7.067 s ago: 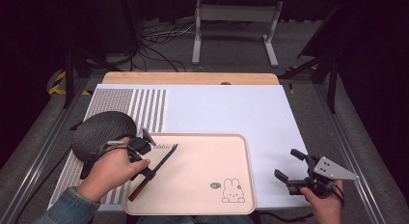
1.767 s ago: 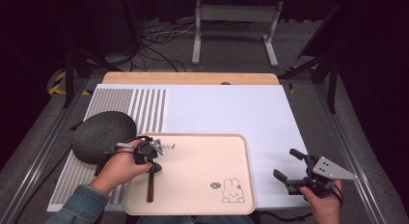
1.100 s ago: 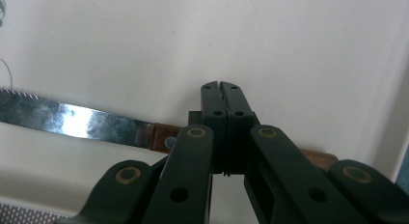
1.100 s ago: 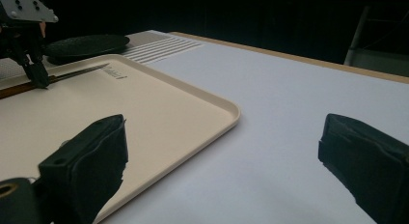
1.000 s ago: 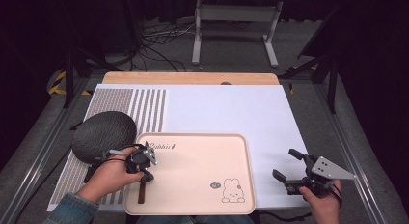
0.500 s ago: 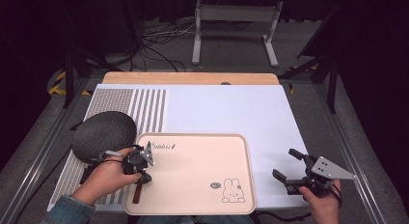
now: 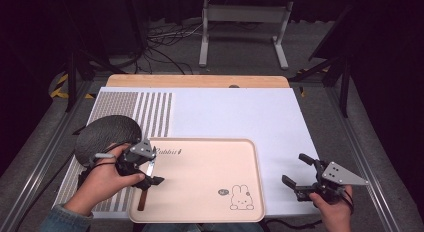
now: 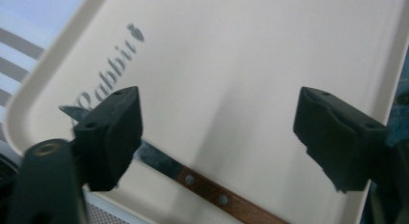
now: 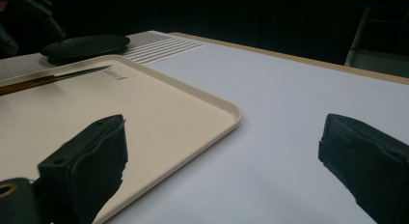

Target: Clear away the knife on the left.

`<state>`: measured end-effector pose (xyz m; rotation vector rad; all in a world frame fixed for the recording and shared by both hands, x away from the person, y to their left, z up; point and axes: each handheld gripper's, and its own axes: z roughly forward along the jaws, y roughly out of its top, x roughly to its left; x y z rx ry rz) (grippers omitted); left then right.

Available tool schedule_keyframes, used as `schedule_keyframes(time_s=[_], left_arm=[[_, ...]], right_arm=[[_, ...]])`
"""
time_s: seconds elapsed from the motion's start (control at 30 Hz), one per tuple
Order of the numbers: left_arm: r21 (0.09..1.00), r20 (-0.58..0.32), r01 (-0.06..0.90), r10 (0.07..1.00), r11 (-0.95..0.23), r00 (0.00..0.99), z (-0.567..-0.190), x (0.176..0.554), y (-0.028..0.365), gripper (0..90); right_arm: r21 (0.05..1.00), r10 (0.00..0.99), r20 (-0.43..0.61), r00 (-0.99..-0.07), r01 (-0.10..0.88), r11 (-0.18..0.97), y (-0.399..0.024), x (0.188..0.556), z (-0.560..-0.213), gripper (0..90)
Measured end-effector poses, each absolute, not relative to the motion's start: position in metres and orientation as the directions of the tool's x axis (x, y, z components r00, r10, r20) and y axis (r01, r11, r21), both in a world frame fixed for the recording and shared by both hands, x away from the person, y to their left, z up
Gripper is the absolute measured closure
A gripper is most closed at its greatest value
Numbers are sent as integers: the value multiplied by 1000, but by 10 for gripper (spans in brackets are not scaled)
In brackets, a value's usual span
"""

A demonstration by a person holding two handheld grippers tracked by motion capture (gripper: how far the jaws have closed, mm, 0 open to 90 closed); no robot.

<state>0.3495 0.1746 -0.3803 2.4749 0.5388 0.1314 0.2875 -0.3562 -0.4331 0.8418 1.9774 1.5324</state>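
A knife (image 7: 143, 198) with a brown wooden handle (image 8: 219, 199) lies flat along the left side of the beige tray (image 7: 200, 167), blade pointing to the far edge. My left gripper (image 7: 152, 167) hovers just above the blade. Its jaws have just been opening and now stand wide, with nothing pressed between them (image 8: 217, 132). My right gripper (image 7: 295, 169) rests open over the white table top to the right of the tray, with nothing between its jaws (image 9: 222, 151). In the right gripper view the knife (image 9: 53, 78) lies at the tray's (image 9: 144, 103) far side.
A dark round woven mat (image 7: 107, 134) lies on the striped part of the table, left of the tray. The tray bears a "Rabbit" print (image 8: 108, 64) and a small rabbit drawing (image 7: 241, 197). White table surface (image 7: 240, 112) stretches behind the tray.
The left gripper has let go of the knife: its jaws opened and it lifted a little, leaving the knife flat on the tray. The right gripper has stayed still.
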Motion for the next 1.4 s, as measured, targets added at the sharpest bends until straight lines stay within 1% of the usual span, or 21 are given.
schedule_keyframes(time_s=[0.03, 0.17, 0.33, 0.4, 0.47, 0.63, 0.73, 0.83, 1.1, 1.23, 1.4], left_arm=[[585, -20, 340, 406, -736, 914, -379, 349, 176, 125], [634, 6, 317, 414, -706, 910, -375, 346, 183, 89], [706, 30, 279, 421, -651, 907, -373, 341, 196, 79], [731, 62, 237, 409, -640, 911, -374, 339, 202, 79], [758, 77, 216, 414, -615, 907, -376, 336, 208, 67], [819, 88, 191, 448, -541, 890, -381, 329, 223, 58], [864, 112, 146, 466, -482, 878, -387, 324, 238, 51], [885, 119, 125, 477, -450, 871, -391, 321, 246, 47], [939, 70, 123, 529, -321, 846, -410, 311, 272, 32], [950, 50, 128, 544, -284, 838, -419, 308, 282, 32], [955, 39, 133, 556, -266, 830, -432, 307, 294, 32]], right_arm=[[970, 728, -12, -685, 170, 175, -356, 287, -433, 44], [971, 730, -13, -683, 165, 172, -356, 287, -432, 44], [970, 728, -13, -685, 167, 175, -356, 288, -433, 43], [971, 727, -13, -686, 166, 175, -356, 288, -433, 43], [970, 728, -13, -686, 168, 175, -356, 288, -433, 43], [970, 728, -14, -686, 167, 176, -356, 288, -433, 43], [971, 728, -15, -686, 164, 174, -356, 288, -433, 43], [972, 728, -17, -685, 160, 173, -356, 288, -433, 42], [971, 727, -15, -686, 162, 173, -355, 288, -433, 41], [972, 728, -14, -685, 162, 171, -355, 288, -434, 40], [972, 727, -20, -686, 156, 173, -355, 288, -433, 39]])
